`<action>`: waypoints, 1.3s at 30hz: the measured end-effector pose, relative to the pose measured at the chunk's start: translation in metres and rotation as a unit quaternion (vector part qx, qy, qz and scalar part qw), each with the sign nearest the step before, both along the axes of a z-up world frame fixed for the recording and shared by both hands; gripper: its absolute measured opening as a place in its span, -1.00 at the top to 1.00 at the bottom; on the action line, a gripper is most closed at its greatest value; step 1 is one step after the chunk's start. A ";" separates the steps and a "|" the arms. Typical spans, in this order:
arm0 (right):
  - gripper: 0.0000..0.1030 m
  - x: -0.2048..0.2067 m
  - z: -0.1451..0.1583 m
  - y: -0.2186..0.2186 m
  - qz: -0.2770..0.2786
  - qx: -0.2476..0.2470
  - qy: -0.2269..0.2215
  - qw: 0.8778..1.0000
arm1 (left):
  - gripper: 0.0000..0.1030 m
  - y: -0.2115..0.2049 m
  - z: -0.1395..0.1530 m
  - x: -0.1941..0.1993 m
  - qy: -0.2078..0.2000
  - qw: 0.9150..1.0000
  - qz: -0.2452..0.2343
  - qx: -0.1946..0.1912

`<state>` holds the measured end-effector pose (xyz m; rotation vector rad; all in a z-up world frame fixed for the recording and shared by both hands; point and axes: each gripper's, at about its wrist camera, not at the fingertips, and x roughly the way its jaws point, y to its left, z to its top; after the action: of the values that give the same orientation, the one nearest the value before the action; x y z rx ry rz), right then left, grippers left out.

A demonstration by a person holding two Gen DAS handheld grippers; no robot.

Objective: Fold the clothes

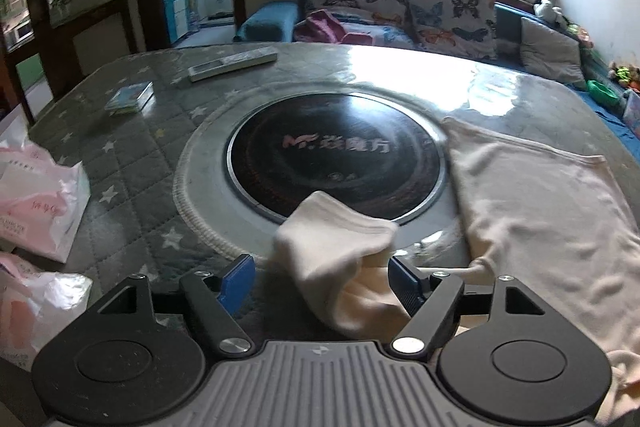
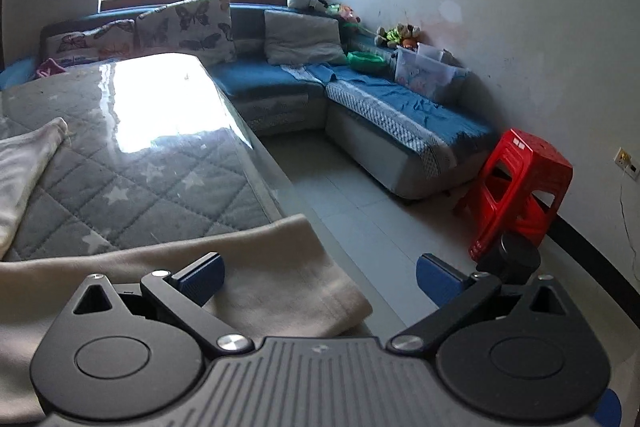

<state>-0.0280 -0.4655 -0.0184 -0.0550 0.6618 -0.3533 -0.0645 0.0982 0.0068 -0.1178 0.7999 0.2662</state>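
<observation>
A cream garment (image 1: 540, 211) lies spread on the right part of the quilted grey table (image 1: 120, 163). One sleeve (image 1: 336, 239) stretches left over the rim of the black round cooktop. My left gripper (image 1: 322, 283) is open, its blue pads on either side of that sleeve's base. In the right wrist view, a folded edge of the same cream cloth (image 2: 260, 267) lies at the table's near right corner, and another part (image 2: 24, 163) shows at the far left. My right gripper (image 2: 320, 279) is open, with its left finger over the cloth and its right finger beyond the table edge, above the floor.
A round black cooktop (image 1: 336, 155) is set into the table's middle. Pink plastic bags (image 1: 36, 195) sit at the left edge; a small booklet (image 1: 130, 98) and a long flat box (image 1: 232, 61) lie farther back. A blue sofa (image 2: 400, 107) and a red stool (image 2: 516, 191) stand right of the table.
</observation>
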 end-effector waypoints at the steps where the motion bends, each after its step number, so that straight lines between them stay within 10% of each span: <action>1: -1.00 -0.001 0.001 0.002 0.005 0.000 -0.006 1.000 | -0.48 0.002 -0.001 0.001 0.000 1.000 0.004 0.000; 11: -1.00 0.008 -0.003 0.029 0.048 0.013 -0.013 0.999 | -0.17 0.010 -0.016 0.021 0.011 0.998 0.004 0.057; 21: -1.00 0.010 -0.010 0.037 0.049 0.014 -0.021 0.998 | -0.16 0.061 -0.013 -0.005 0.015 0.988 0.147 0.054; 32: -1.00 0.008 -0.012 0.031 0.045 0.032 -0.023 0.998 | -0.76 0.027 0.010 -0.011 -0.017 0.998 0.063 0.024; 39: -1.00 0.008 -0.013 0.026 0.044 0.049 -0.023 0.998 | -0.91 -0.005 -0.016 0.029 0.022 0.996 0.012 0.080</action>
<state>-0.0198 -0.4400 -0.0309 0.0171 0.6282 -0.2363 -0.0360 0.0934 -0.0091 0.0303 0.8187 0.3552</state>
